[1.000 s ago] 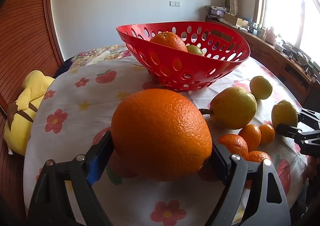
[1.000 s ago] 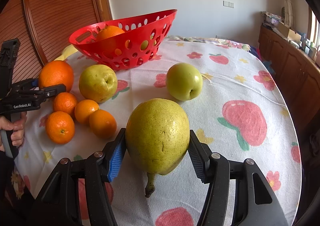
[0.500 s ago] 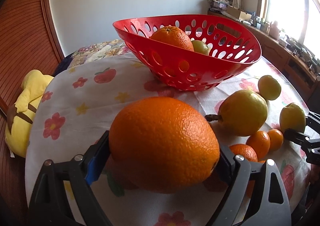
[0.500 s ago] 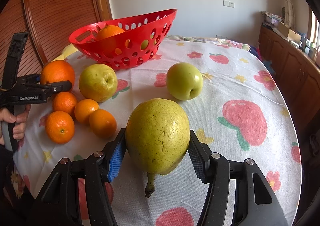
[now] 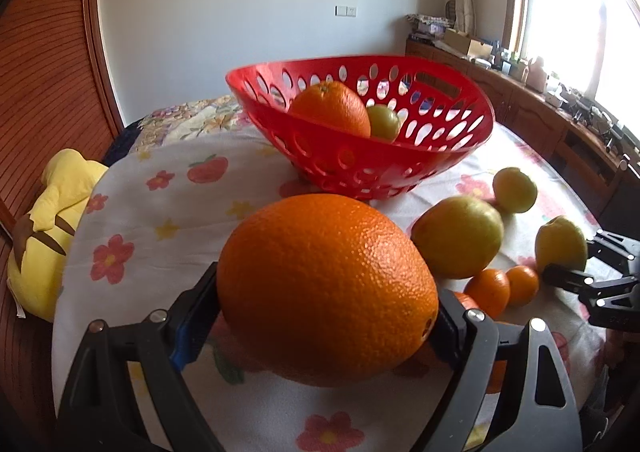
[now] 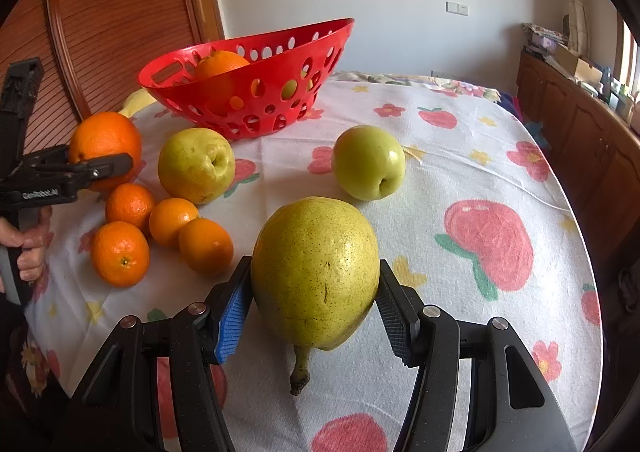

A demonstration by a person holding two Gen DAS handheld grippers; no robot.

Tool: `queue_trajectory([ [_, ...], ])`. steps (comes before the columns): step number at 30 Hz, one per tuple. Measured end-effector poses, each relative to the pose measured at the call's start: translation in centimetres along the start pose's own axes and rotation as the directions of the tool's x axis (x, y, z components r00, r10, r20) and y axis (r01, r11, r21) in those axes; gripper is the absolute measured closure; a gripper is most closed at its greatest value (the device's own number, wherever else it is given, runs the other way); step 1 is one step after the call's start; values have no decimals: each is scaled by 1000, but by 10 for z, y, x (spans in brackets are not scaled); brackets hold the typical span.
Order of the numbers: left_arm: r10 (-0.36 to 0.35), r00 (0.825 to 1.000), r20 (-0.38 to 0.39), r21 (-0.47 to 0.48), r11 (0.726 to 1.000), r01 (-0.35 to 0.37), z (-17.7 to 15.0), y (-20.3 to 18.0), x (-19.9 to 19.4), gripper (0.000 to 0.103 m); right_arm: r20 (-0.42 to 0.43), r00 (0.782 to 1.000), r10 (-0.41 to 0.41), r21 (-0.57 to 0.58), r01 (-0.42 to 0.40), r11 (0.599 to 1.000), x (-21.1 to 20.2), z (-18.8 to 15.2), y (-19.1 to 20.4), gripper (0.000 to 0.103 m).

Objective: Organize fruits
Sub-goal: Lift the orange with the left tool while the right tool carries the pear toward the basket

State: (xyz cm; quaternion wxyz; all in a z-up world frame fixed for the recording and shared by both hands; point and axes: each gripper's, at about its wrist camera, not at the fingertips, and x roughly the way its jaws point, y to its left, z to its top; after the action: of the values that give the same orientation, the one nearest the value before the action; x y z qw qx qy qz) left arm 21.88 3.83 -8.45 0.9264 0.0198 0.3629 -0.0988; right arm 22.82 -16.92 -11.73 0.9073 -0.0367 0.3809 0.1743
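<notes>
My left gripper (image 5: pixel 320 316) is shut on a large orange (image 5: pixel 328 288) and holds it above the tablecloth, short of the red basket (image 5: pixel 400 168). The basket holds another orange (image 5: pixel 332 108) and a small green fruit (image 5: pixel 384 122). My right gripper (image 6: pixel 312 308) is shut on a yellow-green pear (image 6: pixel 316 272), stem down, low over the table. In the right wrist view the left gripper (image 6: pixel 80 168) and its orange (image 6: pixel 104 140) show at far left, and the basket (image 6: pixel 256 100) stands behind.
On the flowered tablecloth (image 6: pixel 460 180) lie a yellow pear (image 6: pixel 196 164), a green apple (image 6: pixel 368 162) and several small mandarins (image 6: pixel 168 232). A yellow plush toy (image 5: pixel 44 228) sits off the table's left edge. A wooden cabinet (image 6: pixel 580 120) runs along the right.
My left gripper has lifted the large orange and carried it toward the red basket. The right gripper and its pear have stayed still.
</notes>
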Motion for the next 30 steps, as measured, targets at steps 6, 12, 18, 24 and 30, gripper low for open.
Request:
queue_trajectory([
  [6,-13,998,59,8,1000,12,15,-2,-23,14,2,1000,5,14,-5,1000,-4,2,-4,43],
  [12,-3,995,100,19,1000,1,31,-3,-36,14,20,1000,14,12,-14,1000,-11,14,-7,43],
  [18,4,990,144,18,1000,-7,51,1,-44,14,76,997,28,-35,-26,999,-24,47,0,43],
  [24,19,984,179,17,1000,-22,71,7,-48,14,139,989,46,-105,-32,994,-28,92,12,43],
  [30,41,976,213,5,999,-43,94,18,-49,14,162,984,73,-155,-48,987,-14,131,25,43],
])
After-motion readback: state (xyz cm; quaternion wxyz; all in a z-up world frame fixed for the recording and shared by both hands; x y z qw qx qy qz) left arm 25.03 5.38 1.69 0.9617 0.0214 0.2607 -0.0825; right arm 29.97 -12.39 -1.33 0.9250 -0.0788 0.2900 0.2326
